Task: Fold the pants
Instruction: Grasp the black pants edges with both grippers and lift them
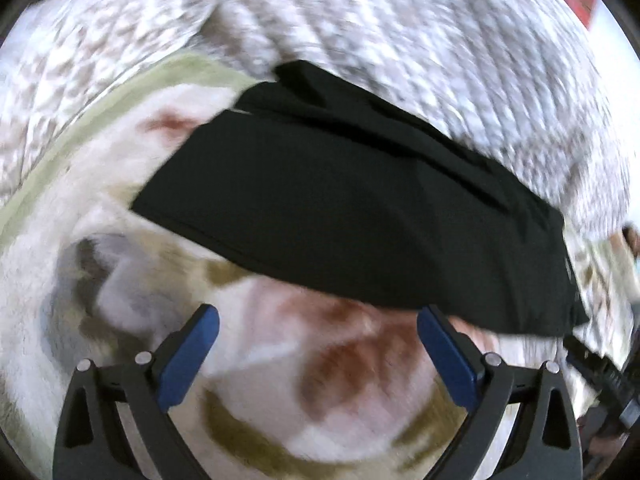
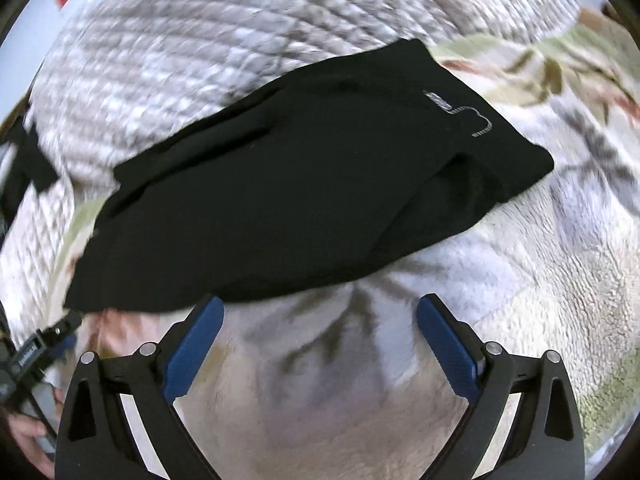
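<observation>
Motion blur smears both wrist views, so the weave of the grey-white patterned cover [image 1: 420, 32] and the print of the fleecy floral blanket [image 2: 520, 272] are hard to make out. A small silver embroidered mark [image 2: 460, 114] on the black pants [image 2: 288, 196] is not readable. The folded pants [image 1: 352, 208] lie on the blanket just ahead of both tools. The left tool [image 1: 318, 322] and right tool [image 2: 320, 312] both stand spread apart, holding nothing.
</observation>
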Demonstrator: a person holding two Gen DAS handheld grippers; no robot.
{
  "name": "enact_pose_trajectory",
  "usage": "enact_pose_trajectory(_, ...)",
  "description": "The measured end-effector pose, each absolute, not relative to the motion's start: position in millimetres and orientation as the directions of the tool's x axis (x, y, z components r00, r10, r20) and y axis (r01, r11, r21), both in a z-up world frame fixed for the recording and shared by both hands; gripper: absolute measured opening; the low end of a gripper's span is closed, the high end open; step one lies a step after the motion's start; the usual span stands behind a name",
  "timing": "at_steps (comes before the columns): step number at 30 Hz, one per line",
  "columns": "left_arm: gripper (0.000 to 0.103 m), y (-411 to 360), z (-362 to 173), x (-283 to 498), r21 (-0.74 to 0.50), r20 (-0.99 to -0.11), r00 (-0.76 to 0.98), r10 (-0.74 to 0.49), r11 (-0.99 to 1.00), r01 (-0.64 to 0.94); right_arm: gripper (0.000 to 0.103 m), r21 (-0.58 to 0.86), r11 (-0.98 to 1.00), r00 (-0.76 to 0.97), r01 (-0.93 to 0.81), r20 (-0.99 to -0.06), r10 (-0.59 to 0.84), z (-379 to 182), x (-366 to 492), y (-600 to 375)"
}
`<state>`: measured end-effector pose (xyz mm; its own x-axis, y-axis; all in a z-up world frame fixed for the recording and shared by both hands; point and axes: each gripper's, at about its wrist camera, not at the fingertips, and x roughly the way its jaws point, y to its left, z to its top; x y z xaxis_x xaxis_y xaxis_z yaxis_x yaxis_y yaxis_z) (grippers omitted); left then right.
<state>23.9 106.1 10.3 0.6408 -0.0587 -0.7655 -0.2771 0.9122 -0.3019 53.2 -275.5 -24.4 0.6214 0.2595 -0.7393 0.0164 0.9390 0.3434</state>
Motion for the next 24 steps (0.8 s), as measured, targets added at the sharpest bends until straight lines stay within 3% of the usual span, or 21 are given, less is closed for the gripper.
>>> enact_pose_trajectory(3,0.097,124.1,6.2,33.1,-0.396,-0.745,0.657,-0.115,0.869,-0.296,0.09,0.394,0.918,0.627,0.051,-0.728,0.277,-24.1,66.4,-288.1)
enact_pose_trajectory(10,0.097,138.9,1.1,62.5,-0.434,-0.715,0.687,-0.127,0.851,-0.295,0.071,0.532,0.834,0.652,0.15,-0.687,0.32,-32.3,97.9,-328.7)
enact_pose_trajectory(12,0.09,142.4,1.3,71.1,-0.432,-0.712,0.69,-0.127,0.854,-0.288,0.067,0.571,0.799,0.667,0.19,-0.672,0.321,-35.8,105.5,-342.6)
enact_pose_trajectory(16,0.051,155.1,-3.5,80.8,-0.418,-0.716,0.692,-0.093,0.851,-0.318,0.046,0.619,0.743,0.695,0.255,-0.651,0.305,-41.5,112.3,-364.7)
enact_pose_trajectory(20,0.007,170.2,-8.5,85.9,-0.418,-0.734,0.676,-0.063,0.826,-0.377,0.016,0.61,0.733,0.696,0.301,-0.666,0.268,-45.1,114.1,-376.7)
enact_pose_trajectory(22,0.004,173.8,-8.0,86.2,-0.429,-0.734,0.675,-0.072,0.82,-0.379,0.007,0.609,0.733,0.697,0.304,-0.667,0.265,-44.4,116.6,-379.3)
enact_pose_trajectory(24,0.004,171.2,-0.8,81.0,-0.403,-0.732,0.68,-0.046,0.833,-0.378,0.006,0.616,0.732,0.71,0.291,-0.652,0.266,-36.7,113.4,-381.3)
